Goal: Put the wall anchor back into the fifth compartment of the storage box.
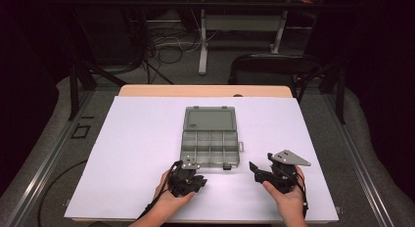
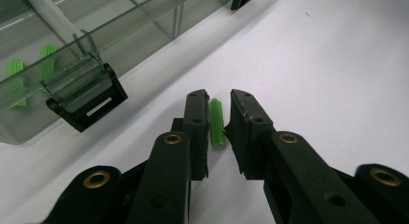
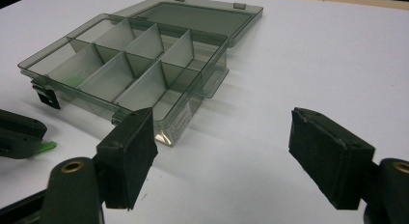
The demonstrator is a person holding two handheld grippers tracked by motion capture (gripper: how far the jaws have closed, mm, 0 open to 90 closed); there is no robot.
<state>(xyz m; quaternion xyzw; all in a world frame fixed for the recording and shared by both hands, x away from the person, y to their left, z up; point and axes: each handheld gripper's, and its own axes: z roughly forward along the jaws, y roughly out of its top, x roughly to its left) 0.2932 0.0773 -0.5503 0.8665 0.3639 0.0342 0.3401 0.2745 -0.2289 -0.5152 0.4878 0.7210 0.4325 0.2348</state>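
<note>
Table (image 1: 147, 139): a white sheet covers the top; everything below rests on it.
Box (image 1: 210, 141): clear grey plastic organiser, lid swung fully back and lying flat on the far side; the tray is split by dividers into small compartments. In the left gripper view two green plugs (image 2: 17, 74) lie in the compartment at the near left corner, next to a black latch (image 2: 87, 101).
Right gripper (image 3: 222, 151): held in the person's right hand near the box's front right corner; its jaws stand wide apart with nothing between them, only bare sheet.
Left gripper (image 2: 217, 118): held in the left hand just in front of the box's near left corner, tips lowered to the sheet; its jaws are drawn close together, a narrow gap on each side of the plug.
Loose plug (image 2: 217, 121): small ribbed green wall plug, lying on the sheet between the left jaws, parallel to them and outside the box; whether the pads press on it I cannot tell.
</note>
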